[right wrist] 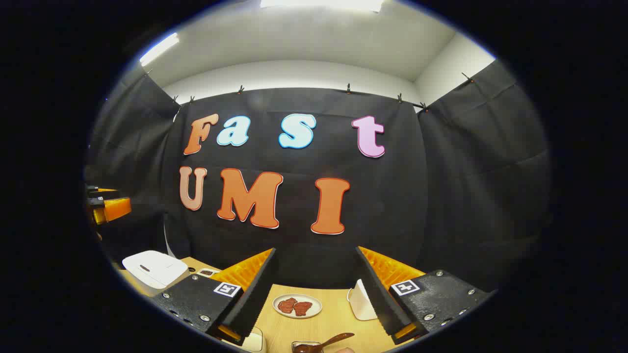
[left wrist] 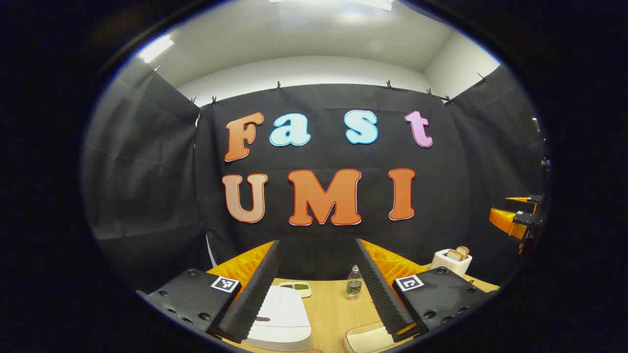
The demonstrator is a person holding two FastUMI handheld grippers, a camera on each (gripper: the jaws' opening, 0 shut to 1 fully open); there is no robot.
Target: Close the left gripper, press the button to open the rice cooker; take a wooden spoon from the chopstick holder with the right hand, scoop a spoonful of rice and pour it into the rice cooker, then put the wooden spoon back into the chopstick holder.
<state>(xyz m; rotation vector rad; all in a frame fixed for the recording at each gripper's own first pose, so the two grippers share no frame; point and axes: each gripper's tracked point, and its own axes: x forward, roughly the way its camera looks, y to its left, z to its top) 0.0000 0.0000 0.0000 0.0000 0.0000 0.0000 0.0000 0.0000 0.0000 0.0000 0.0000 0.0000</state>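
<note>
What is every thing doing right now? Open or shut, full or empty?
rice cooker: lid shut
left gripper: open, empty
right gripper: open, empty
wooden spoon: resting in a container, not picked up
water bottle: upright, capped
toaster: bread in its slots
plate: holds reddish food

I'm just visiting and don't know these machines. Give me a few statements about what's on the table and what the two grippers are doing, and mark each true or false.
1. The rice cooker has its lid down. True.
2. The left gripper is shut on the cooker's button. False: its fingers stand wide apart, above the table, touching nothing.
3. A plate with two reddish-brown pieces lies ahead of the right gripper. True.
4. The right gripper holds the wooden spoon. False: it is open, and the spoon rests in a dark container at the bottom of the right gripper view.
5. A toaster with bread slices in it stands at the table's far side. True.
</note>
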